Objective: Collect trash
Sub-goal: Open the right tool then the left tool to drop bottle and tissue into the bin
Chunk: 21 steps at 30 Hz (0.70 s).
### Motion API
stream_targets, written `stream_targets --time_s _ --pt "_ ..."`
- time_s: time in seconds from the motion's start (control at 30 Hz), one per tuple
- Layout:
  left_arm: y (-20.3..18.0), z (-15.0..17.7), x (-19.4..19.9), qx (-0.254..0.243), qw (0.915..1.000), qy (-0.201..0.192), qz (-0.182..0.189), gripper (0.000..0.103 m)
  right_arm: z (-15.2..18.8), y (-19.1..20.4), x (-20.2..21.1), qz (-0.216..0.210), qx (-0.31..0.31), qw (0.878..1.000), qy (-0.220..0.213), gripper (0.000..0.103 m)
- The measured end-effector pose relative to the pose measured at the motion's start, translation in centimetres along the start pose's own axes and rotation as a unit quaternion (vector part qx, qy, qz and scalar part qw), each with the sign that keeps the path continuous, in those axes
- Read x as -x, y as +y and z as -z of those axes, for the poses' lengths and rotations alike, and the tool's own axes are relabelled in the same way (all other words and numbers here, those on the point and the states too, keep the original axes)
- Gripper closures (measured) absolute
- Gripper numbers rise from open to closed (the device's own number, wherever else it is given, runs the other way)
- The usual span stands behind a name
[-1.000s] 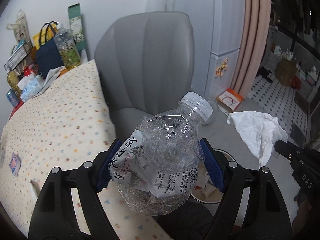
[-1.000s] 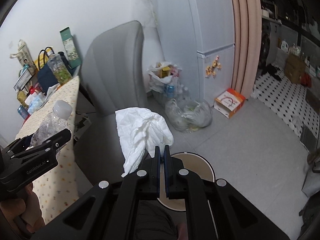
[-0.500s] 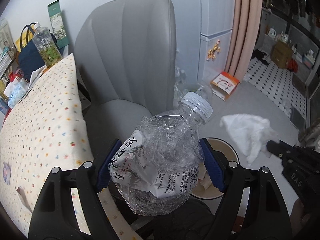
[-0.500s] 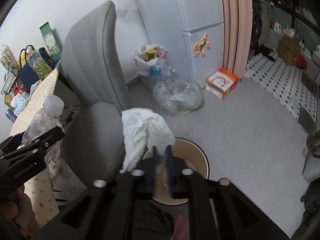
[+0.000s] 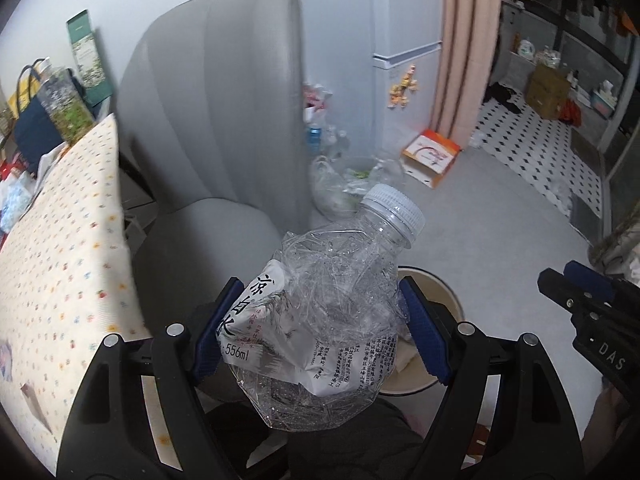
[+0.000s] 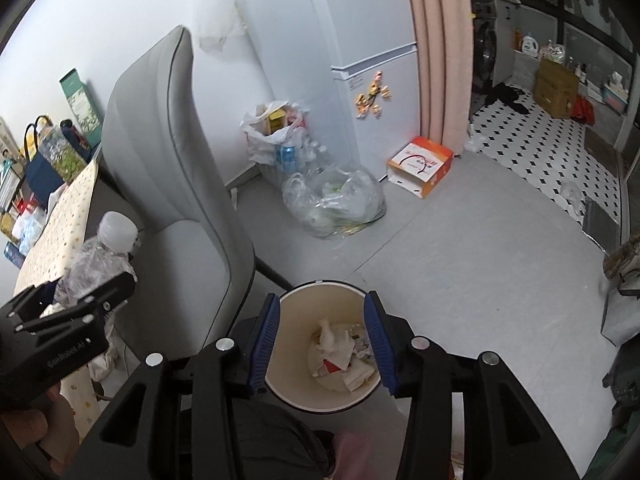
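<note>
Left wrist view: the left gripper point(image 5: 320, 328) is clamped on a crushed plastic bottle point(image 5: 320, 312), blue pads pressing both sides, white cap tilted up to the right. Under it, partly hidden, stands a cream waste bin point(image 5: 448, 300) on a grey floor point(image 5: 500, 232). A grey chair point(image 5: 216, 120) stands to the left, beside a table with a dotted cloth point(image 5: 60, 248) carrying bags and boxes at its far end. The right gripper point(image 5: 576, 292) enters at the right edge.

Right wrist view: the right gripper point(image 6: 322, 340) has just been opening; its jaws stand apart with nothing between them, directly above the waste bin point(image 6: 288, 384). Crumpled tissue and paper scraps point(image 6: 340, 352) lie inside the bin. Beyond it, filled plastic bags point(image 6: 332, 200) lie against a white fridge point(image 6: 360, 40); an orange box point(image 6: 420, 168) lies by a pink curtain point(image 6: 436, 48). Black-and-white tiling point(image 6: 540, 136) begins further right. The left gripper point(image 6: 76, 308) holds the bottle point(image 6: 100, 256) at the left edge.
</note>
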<state>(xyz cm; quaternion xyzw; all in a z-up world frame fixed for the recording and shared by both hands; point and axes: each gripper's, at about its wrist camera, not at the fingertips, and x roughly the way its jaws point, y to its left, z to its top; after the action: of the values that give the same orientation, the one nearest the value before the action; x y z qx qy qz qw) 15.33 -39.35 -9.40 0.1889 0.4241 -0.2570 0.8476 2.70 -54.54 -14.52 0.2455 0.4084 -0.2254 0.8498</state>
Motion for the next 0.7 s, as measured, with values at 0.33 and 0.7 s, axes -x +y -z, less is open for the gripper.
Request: stream_targets --time_s 0.33,0.7 --pt "-1.5 -1.0 0.2 0.004 0.9992 -0.006 0.039 0.007 -0.3 -2.6 1.8 0.018 -0.028 0.999 -0.018 0.059" --pt "3.6 -0.3 3.2 0.049 0.9983 -0.029 0.017 0.006 -0.3 1.4 2.6 -0.008 0.010 1.000 -0.027 0.043"
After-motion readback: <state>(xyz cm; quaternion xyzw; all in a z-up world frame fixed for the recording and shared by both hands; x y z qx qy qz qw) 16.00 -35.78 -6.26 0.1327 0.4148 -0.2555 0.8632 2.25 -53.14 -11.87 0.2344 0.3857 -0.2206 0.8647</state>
